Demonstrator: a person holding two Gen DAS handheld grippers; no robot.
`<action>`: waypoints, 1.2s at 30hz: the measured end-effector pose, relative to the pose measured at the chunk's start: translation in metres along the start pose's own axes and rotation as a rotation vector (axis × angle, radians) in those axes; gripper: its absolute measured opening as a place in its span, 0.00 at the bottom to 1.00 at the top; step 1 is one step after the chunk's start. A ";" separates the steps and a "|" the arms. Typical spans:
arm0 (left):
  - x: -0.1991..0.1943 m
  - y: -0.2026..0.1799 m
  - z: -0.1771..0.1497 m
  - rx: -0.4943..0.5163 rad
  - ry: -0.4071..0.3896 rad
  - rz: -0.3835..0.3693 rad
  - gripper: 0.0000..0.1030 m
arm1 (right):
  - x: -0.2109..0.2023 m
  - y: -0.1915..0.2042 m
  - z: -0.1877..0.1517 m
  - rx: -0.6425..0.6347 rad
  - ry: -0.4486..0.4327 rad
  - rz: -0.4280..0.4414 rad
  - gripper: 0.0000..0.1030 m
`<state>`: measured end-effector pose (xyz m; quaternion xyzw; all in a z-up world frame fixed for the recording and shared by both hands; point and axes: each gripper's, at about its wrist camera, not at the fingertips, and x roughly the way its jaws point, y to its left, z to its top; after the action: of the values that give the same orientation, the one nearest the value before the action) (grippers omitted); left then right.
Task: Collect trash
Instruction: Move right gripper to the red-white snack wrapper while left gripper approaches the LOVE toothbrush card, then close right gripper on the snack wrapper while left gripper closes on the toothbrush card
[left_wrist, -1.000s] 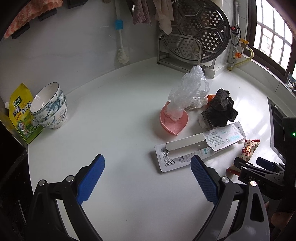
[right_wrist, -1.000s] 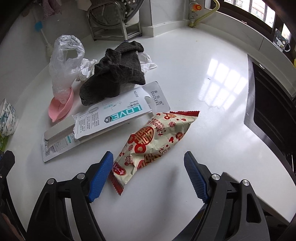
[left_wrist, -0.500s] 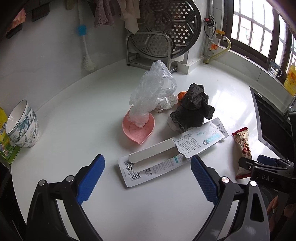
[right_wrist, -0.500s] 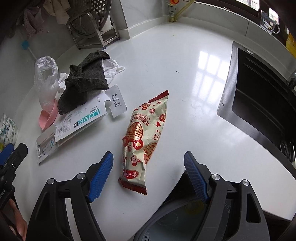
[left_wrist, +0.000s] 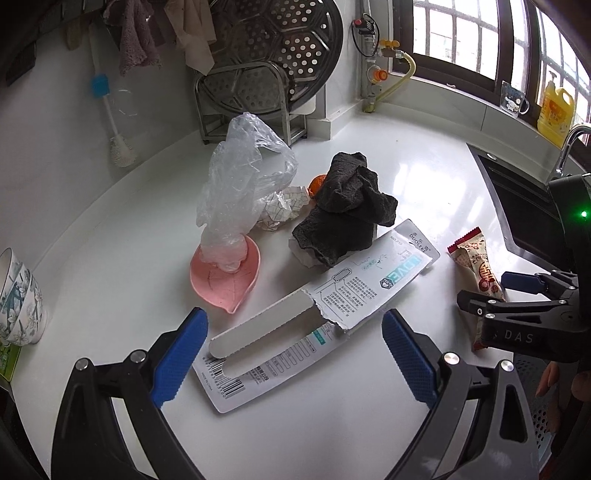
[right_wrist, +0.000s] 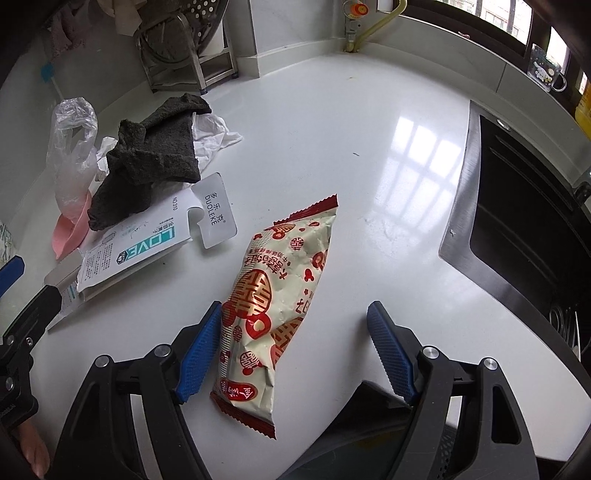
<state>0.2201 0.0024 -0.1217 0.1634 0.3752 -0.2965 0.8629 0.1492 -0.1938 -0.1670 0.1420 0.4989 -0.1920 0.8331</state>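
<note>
Both the left gripper (left_wrist: 291, 360) and the right gripper (right_wrist: 293, 356) are black, angular frames with silver round screws at the joints and blue, ridged finger pads (right_wrist: 197, 354) — the right one lettered "DAS", lit by a green dot — with bare fingertips (left_wrist: 550, 380) behind.

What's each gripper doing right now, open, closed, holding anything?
Left gripper: open, holding nothing, jaws either side of the torn card packaging.
Right gripper: open, holding nothing, the snack packet lies between its jaws.

Torn card package (right_wrist: 147, 243): "LOVE", "DUOLEKE", "NO.310". Right hand-held gripper (left_wrist: 517, 295): "DAS", possibly cut off.
</note>
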 end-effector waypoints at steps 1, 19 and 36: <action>0.002 -0.001 0.000 0.010 -0.002 -0.002 0.91 | 0.000 -0.001 0.000 -0.008 -0.003 -0.003 0.73; 0.038 -0.005 -0.009 0.166 0.038 -0.076 0.91 | -0.001 -0.022 -0.002 -0.027 -0.030 0.063 0.66; -0.001 -0.043 -0.025 0.099 0.063 -0.135 0.91 | -0.005 -0.030 0.004 -0.043 -0.036 0.086 0.66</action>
<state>0.1783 -0.0171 -0.1400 0.1895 0.3971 -0.3671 0.8195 0.1359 -0.2207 -0.1620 0.1416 0.4811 -0.1478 0.8524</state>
